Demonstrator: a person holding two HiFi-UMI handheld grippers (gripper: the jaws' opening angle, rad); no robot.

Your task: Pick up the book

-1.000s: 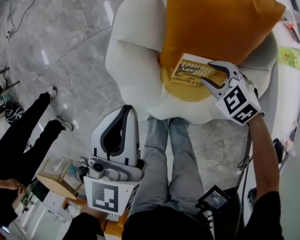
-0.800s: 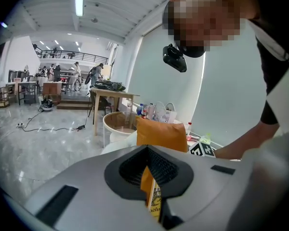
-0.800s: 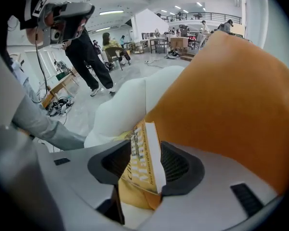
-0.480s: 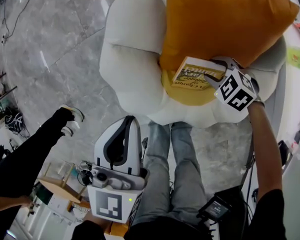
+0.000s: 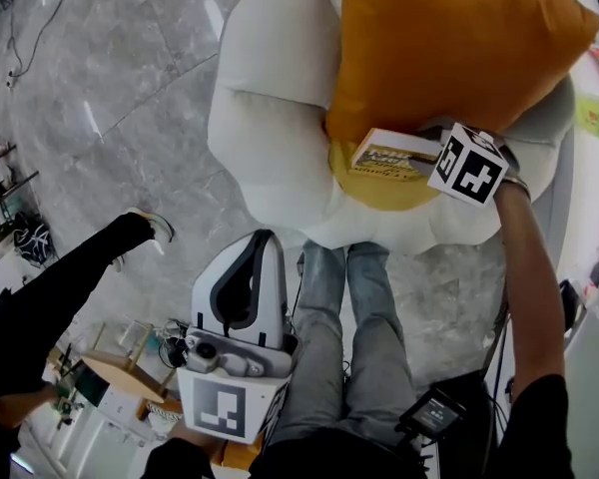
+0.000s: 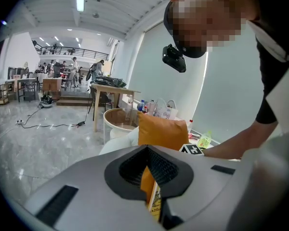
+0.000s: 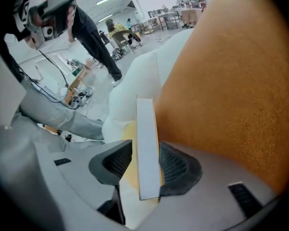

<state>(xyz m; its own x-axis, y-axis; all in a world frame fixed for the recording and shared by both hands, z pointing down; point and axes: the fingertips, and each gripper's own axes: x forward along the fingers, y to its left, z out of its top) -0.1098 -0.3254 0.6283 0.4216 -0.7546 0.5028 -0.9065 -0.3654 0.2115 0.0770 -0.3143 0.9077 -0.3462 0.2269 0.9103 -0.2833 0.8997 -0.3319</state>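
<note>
Polished stone floor [image 5: 120,78] spreads all round, with cables [image 6: 53,125] trailing over it and other people [image 6: 72,64] at tables [image 6: 111,88] far down the hall. We have no worktop. The book [image 7: 145,129] lies on the yellow centre [image 5: 379,190] of a puffy white chair [image 5: 270,118], its far side against an orange cushion [image 5: 449,48].

Our right tool [image 7: 147,165] straddles the book's page edge and its jaws are closing. One pad is against the cover on the cushion side, and the other is not yet touching. Our left tool [image 5: 264,238] hangs low by our legs, jaws drawn to a thin slit and holding nothing.

We think the soft seat is the main risk. If we press down, the padding may give and tip the book off line, or push it under the cushion. The bite also takes only one edge, so the covers could splay, or the book could droop and slide out as we lift. A slanted closing could skid off the glossy cover.
</note>
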